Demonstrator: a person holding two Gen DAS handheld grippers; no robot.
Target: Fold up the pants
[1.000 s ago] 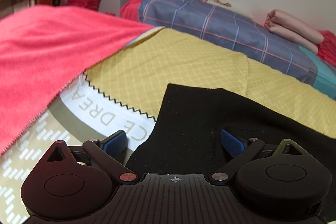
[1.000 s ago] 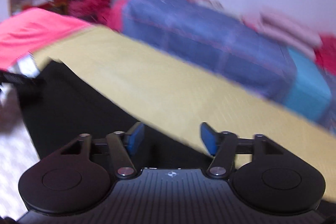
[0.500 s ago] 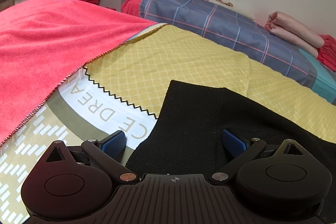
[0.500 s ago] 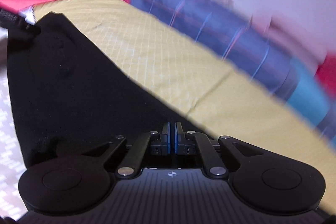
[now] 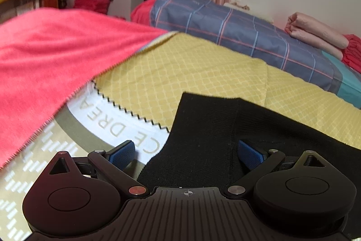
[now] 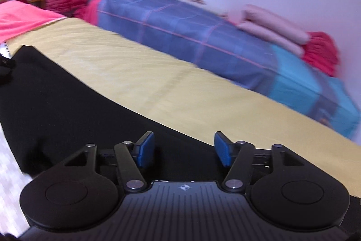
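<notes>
Black pants lie on a yellow diamond-patterned sheet, beside a coral-red towel. Behind, a blue plaid quilt with a teal end carries pale pink folded bedding. Blue pads line black fingers.

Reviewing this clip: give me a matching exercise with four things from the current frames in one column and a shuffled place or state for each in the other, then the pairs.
Column 1:
1. black knit pants
2. coral-red fleece blanket
3. folded pale pink cloth
4. right gripper

Column 2:
A. open above the black fabric
B. stacked on the blue plaid bedding
C. lying on the yellow diamond-pattern sheet
D. draped at far left

Pairs: 1-C, 2-D, 3-B, 4-A
</notes>
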